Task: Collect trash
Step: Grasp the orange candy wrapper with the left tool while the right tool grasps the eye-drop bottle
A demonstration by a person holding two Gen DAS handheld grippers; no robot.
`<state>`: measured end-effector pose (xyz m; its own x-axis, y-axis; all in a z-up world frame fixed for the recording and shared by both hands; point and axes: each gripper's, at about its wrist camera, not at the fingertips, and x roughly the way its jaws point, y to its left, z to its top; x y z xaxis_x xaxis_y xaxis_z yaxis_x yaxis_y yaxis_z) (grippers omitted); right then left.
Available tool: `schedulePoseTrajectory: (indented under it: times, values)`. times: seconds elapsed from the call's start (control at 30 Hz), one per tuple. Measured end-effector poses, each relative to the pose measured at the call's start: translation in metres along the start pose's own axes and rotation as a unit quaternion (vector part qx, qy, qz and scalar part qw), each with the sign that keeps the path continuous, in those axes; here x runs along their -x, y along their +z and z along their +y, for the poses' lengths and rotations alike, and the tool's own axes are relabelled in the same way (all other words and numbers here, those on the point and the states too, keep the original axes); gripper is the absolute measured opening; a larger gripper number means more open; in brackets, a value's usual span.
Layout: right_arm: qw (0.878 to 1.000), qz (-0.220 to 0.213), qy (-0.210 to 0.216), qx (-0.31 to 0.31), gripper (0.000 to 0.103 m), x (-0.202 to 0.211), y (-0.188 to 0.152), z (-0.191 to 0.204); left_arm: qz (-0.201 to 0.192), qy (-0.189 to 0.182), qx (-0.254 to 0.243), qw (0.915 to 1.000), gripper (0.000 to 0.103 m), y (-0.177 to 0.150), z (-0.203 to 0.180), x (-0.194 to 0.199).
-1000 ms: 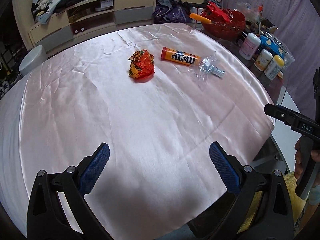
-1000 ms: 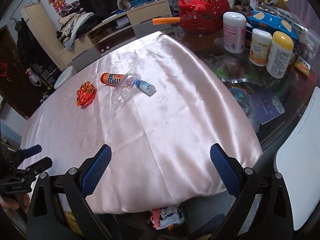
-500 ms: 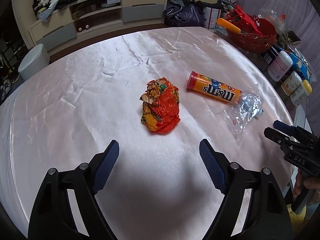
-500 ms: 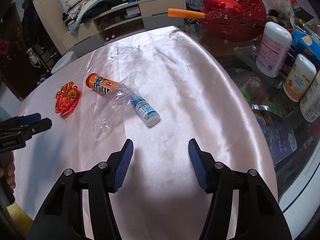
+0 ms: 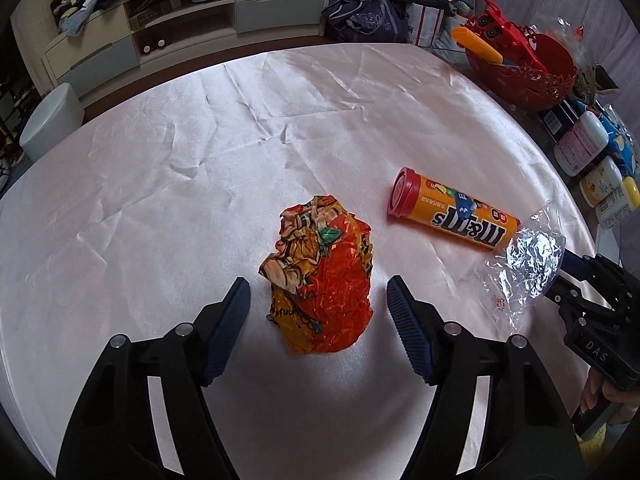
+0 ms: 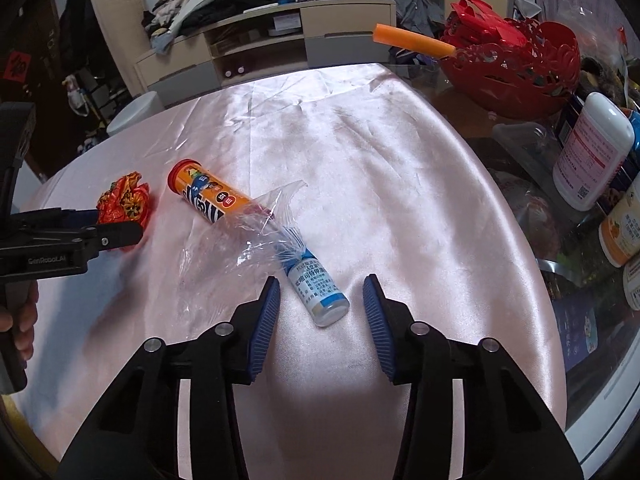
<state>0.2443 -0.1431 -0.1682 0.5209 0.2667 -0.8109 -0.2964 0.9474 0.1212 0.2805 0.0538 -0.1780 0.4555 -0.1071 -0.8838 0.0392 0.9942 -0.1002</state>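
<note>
- The left gripper (image 5: 318,302) has come in much closer to the crumpled orange wrapper (image 5: 320,276) than it was a second ago. Back then it hung over bare pink cloth (image 5: 200,160), far from the wrapper.
- Now the wrapper sits right between its two blue fingers (image 5: 226,326). The jaws are wide apart and do not touch the wrapper yet.
- The right gripper (image 6: 322,316) has moved in too. A second ago it was at the edge of the cloth, well away from the wrapper. Now the little white bottle (image 6: 318,290) lies between its fingers.
- Its jaws are also apart, with a gap on each side of the bottle, so nothing is held.
- The bottle's far end is tucked into a clear plastic bag (image 6: 240,248). The bag lies partly over the orange candy tube (image 6: 208,196), which is just to the right of the wrapper.
- All four bits of trash lie on the cloth, the tube, bag and bottle in a row going off to the right of the wrapper.
- I think both hands are lined up to grab. The next job is most likely to squeeze shut, one on the wrapper and one on the bottle.
- The bag might drag along with the bottle.
</note>
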Motion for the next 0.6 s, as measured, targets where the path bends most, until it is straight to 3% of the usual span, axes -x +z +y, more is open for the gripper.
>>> schedulePoseTrajectory:
  times: [0.03,0.13,0.3,0.6]
  values:
    - [1.000,0.000,-0.002,0.002,0.031,0.001,-0.001,0.001,-0.002,0.001,-0.001,1.0000,0.061,0.000,0.000,0.000]
    - [1.000,0.003,0.000,0.000,0.027,0.004,-0.004,0.003,-0.005,-0.003,0.000,1.0000,0.044,-0.002,0.000,0.003]
    - [1.000,0.016,0.006,-0.001,0.021,0.014,-0.016,0.008,-0.004,-0.015,-0.005,0.9999,0.041,-0.020,-0.004,0.012]
    - [0.999,0.036,0.003,-0.025,0.021,0.054,-0.066,0.009,0.003,-0.045,-0.003,0.9990,0.040,-0.079,-0.016,0.045]
